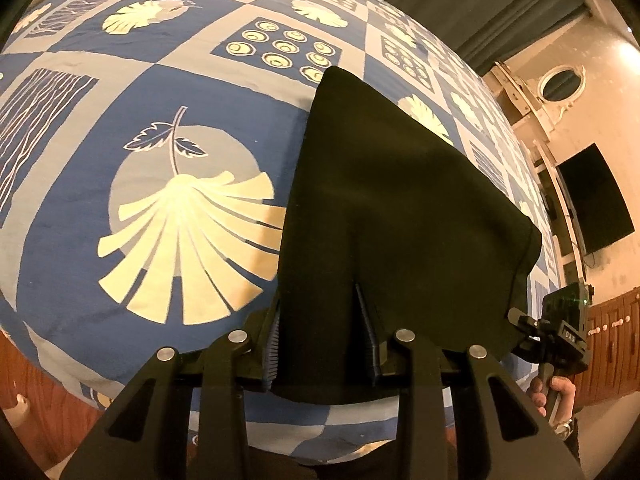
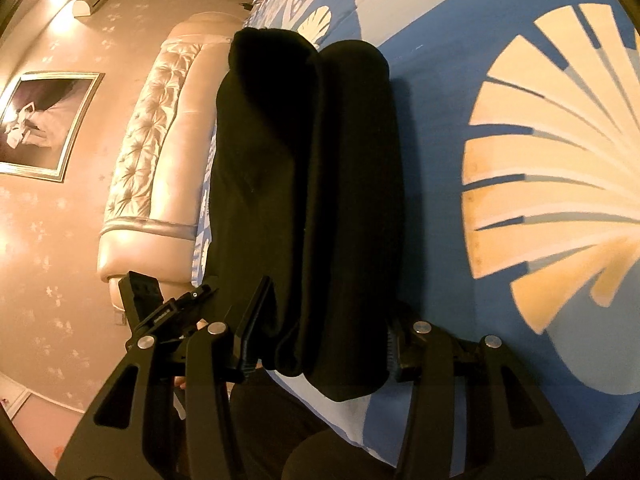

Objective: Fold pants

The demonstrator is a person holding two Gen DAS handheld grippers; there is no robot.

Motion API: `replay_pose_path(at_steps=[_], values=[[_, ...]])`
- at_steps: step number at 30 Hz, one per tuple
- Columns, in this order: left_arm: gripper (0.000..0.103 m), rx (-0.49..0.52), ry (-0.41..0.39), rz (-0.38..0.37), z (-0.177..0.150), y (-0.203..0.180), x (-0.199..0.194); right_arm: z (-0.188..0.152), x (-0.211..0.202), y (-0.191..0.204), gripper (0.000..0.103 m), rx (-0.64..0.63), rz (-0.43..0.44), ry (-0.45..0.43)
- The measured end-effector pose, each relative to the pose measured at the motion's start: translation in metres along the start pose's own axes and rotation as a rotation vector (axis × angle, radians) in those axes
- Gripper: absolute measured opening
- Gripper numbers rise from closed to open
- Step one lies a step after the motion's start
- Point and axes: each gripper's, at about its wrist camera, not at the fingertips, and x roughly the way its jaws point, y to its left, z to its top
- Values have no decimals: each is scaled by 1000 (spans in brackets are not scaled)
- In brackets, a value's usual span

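The black pants [image 1: 392, 200] hang as a folded panel above the blue patterned bedspread [image 1: 120, 184], held up at their near edge. My left gripper [image 1: 322, 340] is shut on that edge, cloth bunched between its ribbed pads. In the left wrist view, my right gripper [image 1: 516, 318] clamps the cloth's lower right corner, a hand [image 1: 558, 396] on its grip. In the right wrist view the pants [image 2: 304, 184] form a thick doubled bundle, and my right gripper [image 2: 324, 340] is shut on its near end. My left gripper [image 2: 188, 300] shows at that bundle's left edge.
The bedspread [image 2: 500, 160] has large cream fan and leaf prints. A tufted cream headboard [image 2: 160, 120] stands at the bed's far end, with a framed picture [image 2: 44, 124] on the wall. A dark screen [image 1: 596, 200], a dark curtain [image 1: 440, 0] and wooden cabinets [image 1: 616, 340] line the other side.
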Motion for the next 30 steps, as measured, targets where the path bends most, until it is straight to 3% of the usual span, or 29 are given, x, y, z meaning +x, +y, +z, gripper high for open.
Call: replay_pose_path(at_steps=[11, 16, 19, 24, 30], values=[[36, 9, 9, -14, -1, 5, -2, -1, -3, 1, 48, 1, 4, 0], [43, 37, 10, -79, 1, 9, -5, 0, -4, 9, 66, 0, 9, -6], [55, 39, -23, -135, 1, 16, -19, 2, -15, 16, 81, -28, -41, -32], [73, 38, -128, -212, 24, 32, -45, 19, -40, 9, 87, -10, -51, -117], [73, 14, -61, -222, 55, 43, -2, 48, -26, -8, 88, 40, 30, -142]])
